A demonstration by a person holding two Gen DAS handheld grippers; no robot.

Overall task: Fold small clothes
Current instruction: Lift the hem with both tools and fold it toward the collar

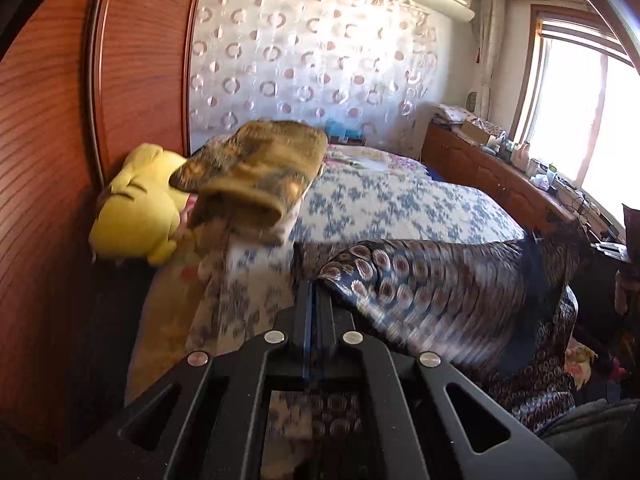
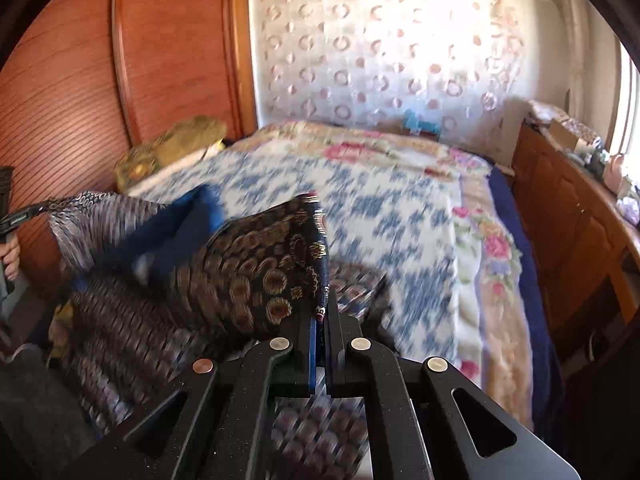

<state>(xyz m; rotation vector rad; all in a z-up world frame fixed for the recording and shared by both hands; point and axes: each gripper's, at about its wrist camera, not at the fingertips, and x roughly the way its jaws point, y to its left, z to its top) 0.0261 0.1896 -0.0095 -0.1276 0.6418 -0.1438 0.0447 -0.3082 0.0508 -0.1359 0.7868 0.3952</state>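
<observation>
A dark blue garment (image 1: 440, 292) with a brown and gold circle pattern hangs stretched in the air above the near end of the bed. My left gripper (image 1: 312, 284) is shut on one edge of it. My right gripper (image 2: 322, 300) is shut on another edge of the same garment (image 2: 248, 264), whose blue lining shows. The cloth sags between the two grippers, and its lower part drapes down out of view. The other hand and gripper handle show at the left edge of the right wrist view.
The bed (image 1: 400, 196) has a blue and white floral cover. A yellow plush toy (image 1: 136, 204) and a folded brown blanket (image 1: 256, 172) lie at its left side by the wooden wardrobe (image 1: 52, 160). A wooden cabinet (image 2: 568, 216) with small items runs along the right.
</observation>
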